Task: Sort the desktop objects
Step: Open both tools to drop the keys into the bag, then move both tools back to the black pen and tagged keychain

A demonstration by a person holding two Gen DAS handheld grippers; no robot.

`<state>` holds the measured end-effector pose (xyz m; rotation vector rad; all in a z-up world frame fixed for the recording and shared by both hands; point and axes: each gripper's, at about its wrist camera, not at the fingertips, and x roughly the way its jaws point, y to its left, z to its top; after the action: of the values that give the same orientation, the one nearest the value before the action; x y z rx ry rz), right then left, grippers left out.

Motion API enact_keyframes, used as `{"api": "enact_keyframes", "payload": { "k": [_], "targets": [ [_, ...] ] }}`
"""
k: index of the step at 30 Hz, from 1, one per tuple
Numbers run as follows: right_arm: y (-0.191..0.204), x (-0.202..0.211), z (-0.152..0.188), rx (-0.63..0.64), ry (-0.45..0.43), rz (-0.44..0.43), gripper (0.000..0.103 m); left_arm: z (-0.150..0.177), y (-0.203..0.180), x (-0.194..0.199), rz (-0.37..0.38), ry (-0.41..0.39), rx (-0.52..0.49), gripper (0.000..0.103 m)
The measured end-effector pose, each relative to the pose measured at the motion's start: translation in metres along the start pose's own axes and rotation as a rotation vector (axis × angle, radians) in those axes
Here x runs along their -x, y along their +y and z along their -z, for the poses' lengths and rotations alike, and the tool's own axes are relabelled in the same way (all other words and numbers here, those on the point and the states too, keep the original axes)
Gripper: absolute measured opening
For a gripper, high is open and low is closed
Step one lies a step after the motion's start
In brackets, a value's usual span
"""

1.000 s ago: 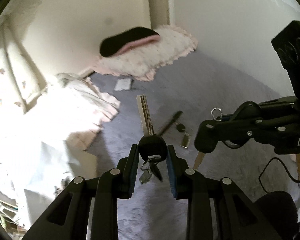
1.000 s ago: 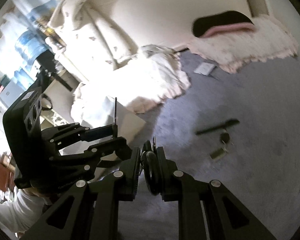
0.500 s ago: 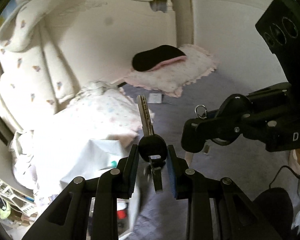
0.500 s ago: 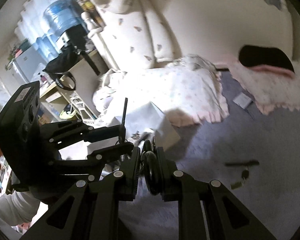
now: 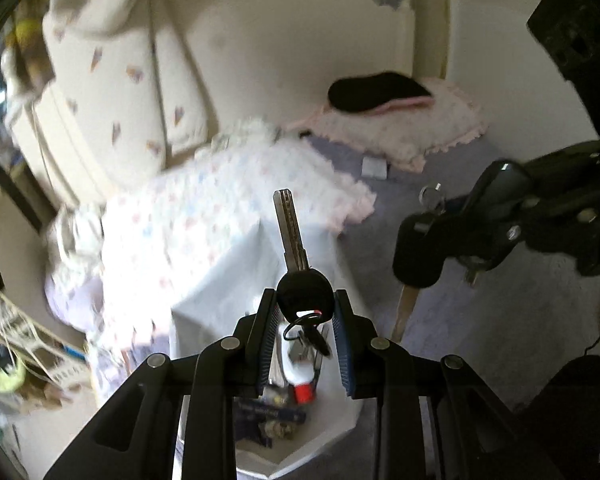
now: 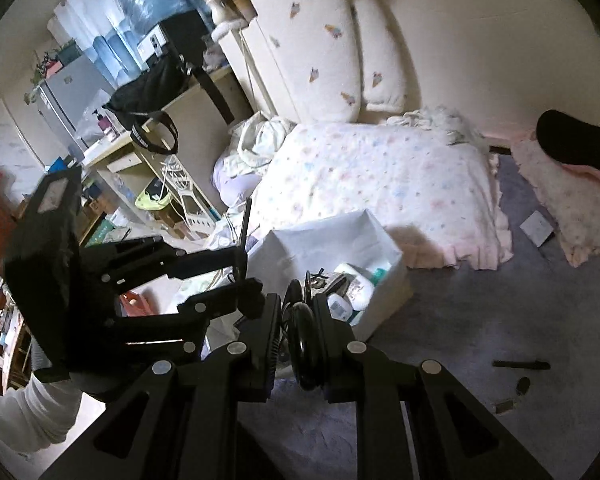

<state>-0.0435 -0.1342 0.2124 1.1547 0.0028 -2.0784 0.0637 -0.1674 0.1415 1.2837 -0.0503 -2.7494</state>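
My left gripper [image 5: 305,312] is shut on the black head of a key [image 5: 290,232] whose silver blade points up and away; a ring of small keys dangles below it. It hangs over an open white box [image 5: 220,280] holding bottles and small items. To its right, my right gripper [image 5: 416,264] grips a second key, blade [image 5: 405,312] pointing down. In the right wrist view my right gripper [image 6: 298,312] is shut on that black key head [image 6: 306,348], seen edge-on, near the white box [image 6: 320,240]. The left gripper [image 6: 246,270] is just to its left.
A black pen [image 6: 520,365] and a small key tag [image 6: 522,386] lie on the grey-purple sheet at right. Patterned pillows [image 6: 380,184], a black eye mask [image 6: 576,144], a white card [image 6: 537,227], and a cluttered desk [image 6: 148,136] with a black bag surround the box. A white sleeve [image 6: 28,412] shows at lower left.
Both grippers have travelled from above the bare sheet to the white box, rising a little and rolling. Each keeps hold of its key. The pen and key tag are left behind.
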Motion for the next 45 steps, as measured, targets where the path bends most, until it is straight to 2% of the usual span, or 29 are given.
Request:
{"api": "enact_keyframes", "payload": {
  "k": [2, 3, 4, 5, 7, 11, 14, 17, 19, 21, 24, 32, 33, 34, 35, 36, 37, 39, 42, 45],
  "targets": [
    [0.003, -0.017, -0.001, 0.004, 0.026, -0.007, 0.014, 0.011, 0.011, -0.014, -0.013, 0.030, 0.015, 0.032],
    [0.005, -0.028, -0.002, 0.009, 0.046, -0.010, 0.014, 0.016, 0.014, -0.021, -0.036, 0.052, 0.016, 0.053],
    [0.006, -0.034, -0.001, 0.012, 0.059, -0.012, 0.014, 0.022, 0.017, -0.031, -0.093, 0.081, 0.019, 0.079],
    [0.007, -0.044, -0.001, 0.016, 0.076, -0.010, 0.014, 0.027, 0.019, -0.036, -0.146, 0.085, 0.015, 0.085],
    [0.009, -0.063, -0.001, 0.025, 0.110, -0.006, 0.014, 0.036, 0.022, -0.041, -0.178, 0.050, -0.011, 0.086],
    [0.010, -0.092, 0.000, 0.033, 0.158, -0.002, 0.014, 0.046, 0.030, -0.059, -0.137, 0.089, 0.000, 0.086],
    [0.018, -0.112, 0.001, 0.081, 0.198, 0.034, 0.014, 0.055, 0.038, -0.069, -0.098, 0.103, 0.052, 0.086],
    [0.024, -0.133, 0.003, 0.127, 0.239, 0.030, 0.014, 0.060, 0.047, -0.079, -0.061, 0.111, 0.132, 0.086],
    [0.025, -0.145, 0.004, 0.149, 0.259, 0.034, 0.014, 0.062, 0.048, -0.086, -0.074, 0.122, 0.162, 0.086],
    [0.025, -0.153, 0.003, 0.159, 0.278, 0.010, 0.010, 0.064, 0.049, -0.090, -0.099, 0.125, 0.156, 0.086],
    [0.031, -0.159, 0.000, 0.191, 0.283, -0.005, 0.009, 0.064, 0.050, -0.095, -0.117, 0.126, 0.149, 0.086],
    [0.026, -0.174, 0.009, 0.230, 0.295, 0.115, 0.011, 0.072, 0.044, -0.111, -0.145, 0.171, 0.105, 0.086],
    [0.025, -0.176, 0.010, 0.237, 0.299, 0.130, 0.019, 0.073, 0.044, -0.111, -0.143, 0.171, 0.102, 0.086],
    [0.025, -0.177, 0.010, 0.239, 0.298, 0.137, 0.032, 0.074, 0.044, -0.112, -0.140, 0.172, 0.101, 0.086],
    [0.024, -0.178, 0.010, 0.241, 0.295, 0.150, 0.039, 0.074, 0.044, -0.113, -0.137, 0.175, 0.101, 0.086],
    [0.024, -0.178, 0.011, 0.249, 0.293, 0.165, 0.051, 0.075, 0.044, -0.114, -0.137, 0.178, 0.100, 0.086],
    [0.025, -0.179, 0.012, 0.260, 0.290, 0.186, 0.055, 0.075, 0.044, -0.114, -0.137, 0.180, 0.099, 0.086],
    [0.026, -0.180, 0.015, 0.267, 0.295, 0.199, 0.057, 0.076, 0.044, -0.114, -0.130, 0.179, 0.098, 0.086],
    [0.024, -0.179, 0.020, 0.266, 0.299, 0.221, 0.065, 0.076, 0.045, -0.113, -0.109, 0.176, 0.108, 0.086],
    [0.019, -0.174, 0.026, 0.258, 0.296, 0.254, 0.066, 0.076, 0.044, -0.110, -0.079, 0.162, 0.122, 0.086]
  ]
}}
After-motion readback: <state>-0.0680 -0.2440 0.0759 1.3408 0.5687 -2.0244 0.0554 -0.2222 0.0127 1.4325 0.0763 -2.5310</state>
